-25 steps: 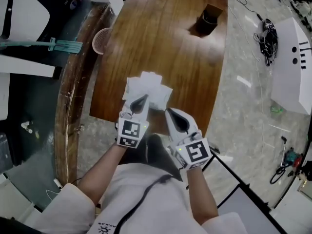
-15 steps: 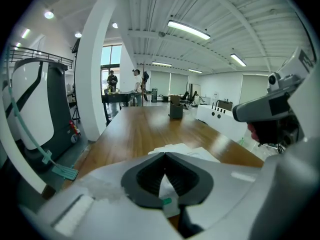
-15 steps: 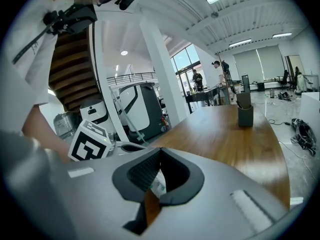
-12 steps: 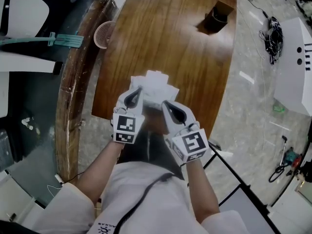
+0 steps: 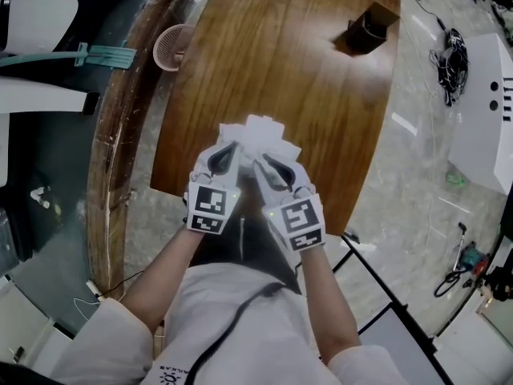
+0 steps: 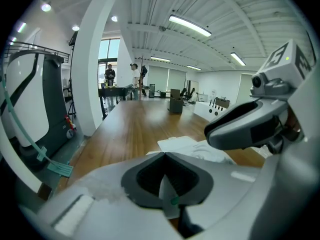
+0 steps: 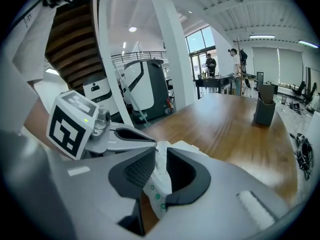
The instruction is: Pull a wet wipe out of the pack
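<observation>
My left tongs are pressed together on a thin white edge of the wipe pack, with a green dot showing in the pinch. My right tongs pinch the pack's side, where green dots run along it. Both tongs sit just beside each other at the near end of the wooden tabletop. A dark holder stands at its far end.
</observation>
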The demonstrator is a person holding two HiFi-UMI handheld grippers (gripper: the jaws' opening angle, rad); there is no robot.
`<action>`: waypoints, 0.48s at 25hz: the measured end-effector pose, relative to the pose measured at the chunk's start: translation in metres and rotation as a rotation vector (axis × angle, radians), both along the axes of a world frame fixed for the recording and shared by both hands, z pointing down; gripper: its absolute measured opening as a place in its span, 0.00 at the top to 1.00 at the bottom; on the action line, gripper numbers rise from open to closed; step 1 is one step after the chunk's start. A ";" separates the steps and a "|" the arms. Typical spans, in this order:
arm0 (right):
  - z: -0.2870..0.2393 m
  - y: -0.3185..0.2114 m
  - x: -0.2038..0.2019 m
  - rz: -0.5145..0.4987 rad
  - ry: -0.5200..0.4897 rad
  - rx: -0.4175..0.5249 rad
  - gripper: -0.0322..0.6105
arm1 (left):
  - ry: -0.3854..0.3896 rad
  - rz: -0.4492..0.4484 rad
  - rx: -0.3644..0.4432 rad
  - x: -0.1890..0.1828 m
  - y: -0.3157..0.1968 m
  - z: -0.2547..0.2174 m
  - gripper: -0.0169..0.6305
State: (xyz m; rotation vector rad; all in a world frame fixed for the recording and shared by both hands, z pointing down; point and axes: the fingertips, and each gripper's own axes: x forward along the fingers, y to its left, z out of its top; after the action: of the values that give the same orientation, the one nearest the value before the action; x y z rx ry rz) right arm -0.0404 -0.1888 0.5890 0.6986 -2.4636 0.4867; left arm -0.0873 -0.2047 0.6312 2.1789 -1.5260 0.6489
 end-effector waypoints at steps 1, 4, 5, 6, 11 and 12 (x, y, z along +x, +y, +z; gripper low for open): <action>0.003 0.000 -0.003 -0.007 0.011 -0.003 0.83 | 0.002 0.005 -0.002 0.000 0.000 0.001 0.97; 0.012 -0.002 -0.009 -0.028 0.052 -0.011 0.80 | 0.012 0.017 -0.008 0.001 -0.001 0.002 0.96; 0.015 -0.002 -0.011 -0.035 0.069 -0.011 0.80 | 0.017 0.021 -0.010 0.001 -0.001 0.002 0.97; 0.018 -0.003 -0.013 -0.043 0.087 -0.008 0.79 | 0.021 0.024 -0.012 0.001 -0.001 0.002 0.96; 0.031 -0.004 -0.020 -0.089 0.172 -0.017 0.78 | 0.038 0.036 -0.021 0.000 -0.001 0.003 0.97; 0.033 -0.004 -0.021 -0.092 0.179 -0.022 0.78 | 0.042 0.039 -0.022 0.000 -0.001 0.004 0.97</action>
State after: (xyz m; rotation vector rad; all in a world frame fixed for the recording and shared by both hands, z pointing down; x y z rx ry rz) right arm -0.0613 -0.1931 0.6217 0.5908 -2.3075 0.3981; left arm -0.0869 -0.2057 0.6349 2.1965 -1.4521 0.6248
